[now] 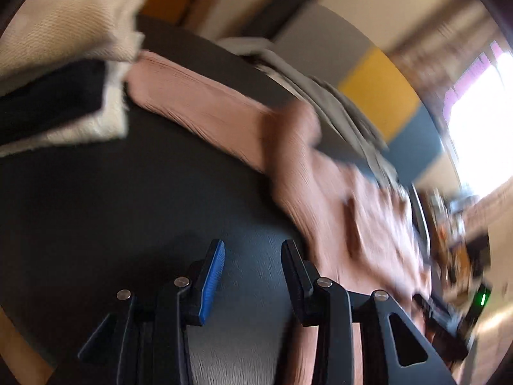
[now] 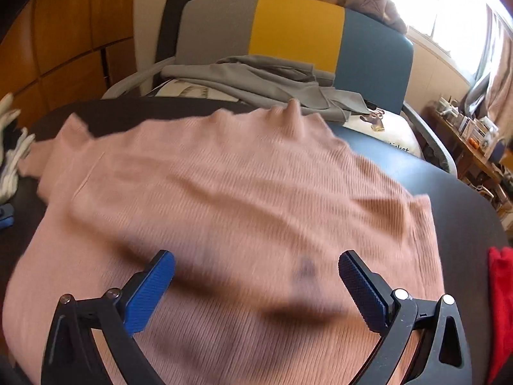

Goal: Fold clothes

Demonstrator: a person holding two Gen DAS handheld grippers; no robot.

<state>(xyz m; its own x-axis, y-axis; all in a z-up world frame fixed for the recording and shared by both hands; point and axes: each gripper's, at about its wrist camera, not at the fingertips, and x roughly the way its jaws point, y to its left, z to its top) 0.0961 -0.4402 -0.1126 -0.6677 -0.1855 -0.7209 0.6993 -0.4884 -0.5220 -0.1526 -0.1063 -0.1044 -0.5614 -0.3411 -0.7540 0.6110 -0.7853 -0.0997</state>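
Nearest our right lens the right tongs (image 2: 256,276) stand wide apart with nothing between the blue pads (image 2: 150,288), poised just above the pink ribbed sweater (image 2: 231,186). The left tongs (image 1: 253,256) are also parted and empty, over bare dark worktop (image 1: 96,192) with the sweater's edge just beside the right-hand finger.

The sweater lies spread across the worktop, mostly flat. One sleeve (image 1: 192,96) stretches out toward a folded stack of cream and dark cloth (image 1: 64,73) at the worktop's left end. The far hem is rumpled into small peaks, and the body shows shallow ripples. Both views are smeared by motion, so we cannot tell exactly how the near edge lies.

We judge that we are at the laying-out stage, or just about to make the first fold: the garment is flat but not yet folded, and neither pair of tongs has hold of it.

The next move seems to call for pinching the cloth at an edge or sleeve with both tongs, taking only one layer, then lifting and carrying it over the body without dragging the rest.

Beyond the worktop a grey garment (image 2: 256,80) lies heaped on a chair with a grey, yellow and blue back (image 2: 298,25). A red cloth (image 2: 500,288) shows at the right edge.
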